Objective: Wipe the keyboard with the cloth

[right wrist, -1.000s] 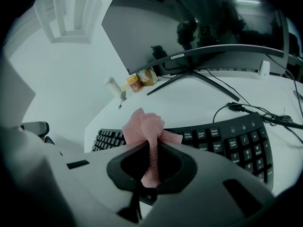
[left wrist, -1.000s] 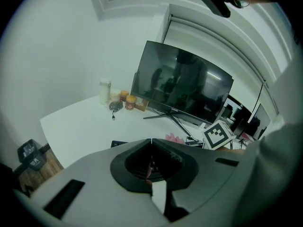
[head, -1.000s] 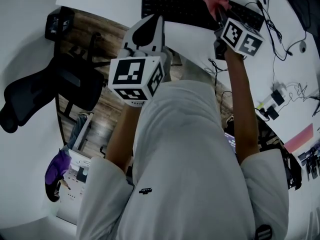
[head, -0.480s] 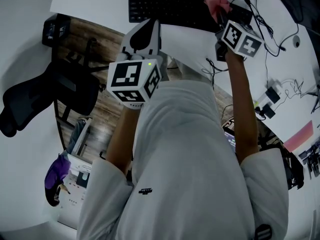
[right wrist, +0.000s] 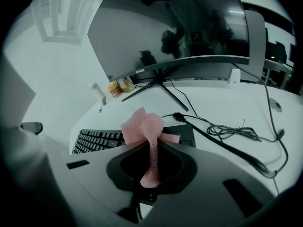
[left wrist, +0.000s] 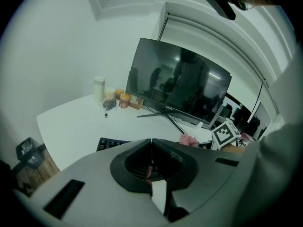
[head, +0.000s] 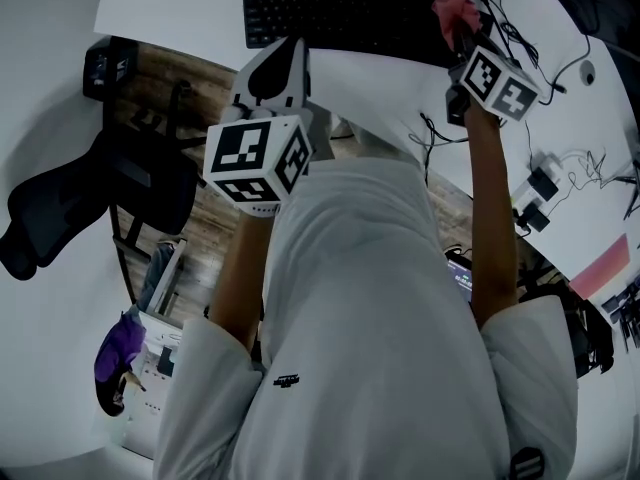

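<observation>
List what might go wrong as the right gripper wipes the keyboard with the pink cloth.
1. The right gripper pinches only a thin strip of the cloth, with most of it bunched past its tips. The cloth may slip out, or the hard jaws may scrape the keys.
2. A black cable lies by the right end of the keyboard, where the cloth is. A stroke could snag it.
3. The left gripper, shut and empty, appears off the keyboard, which may slide.

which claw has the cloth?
The right claw: it is shut on the pink cloth. The left claw is shut with nothing in it.
</observation>
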`<state>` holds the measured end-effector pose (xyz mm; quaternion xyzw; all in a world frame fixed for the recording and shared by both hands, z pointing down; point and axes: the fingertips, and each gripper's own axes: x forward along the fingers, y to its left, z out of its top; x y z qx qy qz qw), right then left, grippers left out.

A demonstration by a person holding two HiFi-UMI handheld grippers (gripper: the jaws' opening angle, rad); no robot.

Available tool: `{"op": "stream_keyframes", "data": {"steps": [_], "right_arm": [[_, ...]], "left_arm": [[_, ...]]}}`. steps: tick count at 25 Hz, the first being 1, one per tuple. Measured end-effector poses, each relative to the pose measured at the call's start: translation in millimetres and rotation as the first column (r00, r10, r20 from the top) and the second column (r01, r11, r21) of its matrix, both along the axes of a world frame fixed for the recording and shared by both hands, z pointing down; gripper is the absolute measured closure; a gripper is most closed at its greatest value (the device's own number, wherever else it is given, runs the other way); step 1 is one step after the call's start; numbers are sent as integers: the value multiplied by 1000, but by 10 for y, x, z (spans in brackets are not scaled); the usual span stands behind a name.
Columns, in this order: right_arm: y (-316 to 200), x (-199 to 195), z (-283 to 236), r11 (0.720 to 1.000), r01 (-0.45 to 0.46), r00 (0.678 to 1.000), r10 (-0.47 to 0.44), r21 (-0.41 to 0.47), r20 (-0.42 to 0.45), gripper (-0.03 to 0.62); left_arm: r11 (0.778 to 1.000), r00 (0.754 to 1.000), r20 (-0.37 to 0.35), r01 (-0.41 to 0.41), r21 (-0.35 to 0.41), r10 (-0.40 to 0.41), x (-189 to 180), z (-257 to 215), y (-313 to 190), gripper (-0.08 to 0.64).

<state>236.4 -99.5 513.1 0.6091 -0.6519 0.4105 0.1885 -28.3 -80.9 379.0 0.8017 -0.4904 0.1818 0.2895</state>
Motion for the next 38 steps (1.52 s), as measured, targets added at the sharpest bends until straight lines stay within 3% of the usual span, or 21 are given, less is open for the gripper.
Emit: {"op": "stream_keyframes", "data": {"steps": [19,27,38], "right_arm": [[285,658,23,990,-135,989,133,-33,-70,563],[465,735,0,979,-198,975,193,-39,-107,563],[652,399,87,983,-174,978,166,-54,-128,563]], "left_arm": [[998,998,-1,-66,-7,66,227,24,-124,537],[996,996,-14,-84,-15,84,222,56,-112,537],[995,995,-24,-93,-25,92,204,100,-38,537]]}}
